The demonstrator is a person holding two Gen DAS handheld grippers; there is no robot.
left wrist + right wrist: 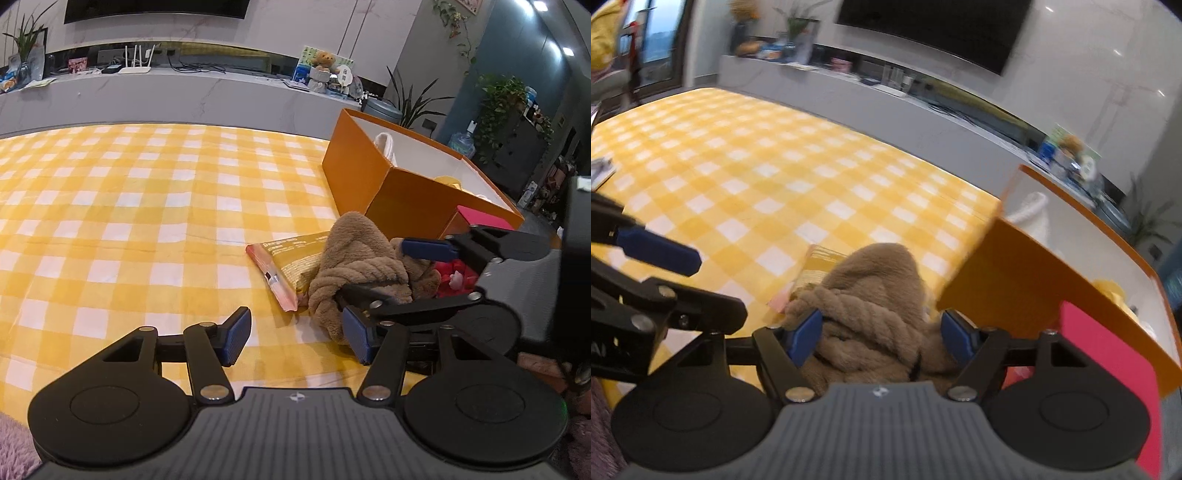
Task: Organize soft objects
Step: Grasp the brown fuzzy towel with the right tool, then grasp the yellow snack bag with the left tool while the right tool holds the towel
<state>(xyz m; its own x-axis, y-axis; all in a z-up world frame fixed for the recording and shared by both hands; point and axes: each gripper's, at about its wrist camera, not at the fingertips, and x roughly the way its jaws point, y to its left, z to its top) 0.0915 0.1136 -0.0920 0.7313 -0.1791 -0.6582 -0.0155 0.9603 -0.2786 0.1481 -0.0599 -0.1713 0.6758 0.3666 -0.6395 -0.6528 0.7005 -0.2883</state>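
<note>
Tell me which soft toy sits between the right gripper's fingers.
The brown plush, with a twisted rope-like band; the right gripper straddles it. The red toy lies beside it, outside the fingers.

The left wrist view is taken low over the checked cloth (147, 206), facing the far counter. The right wrist view is taken nearer, tilted, right behind the brown plush (871, 295). Plush (354, 266), orange box (406, 184) and cloth are shared.
</note>
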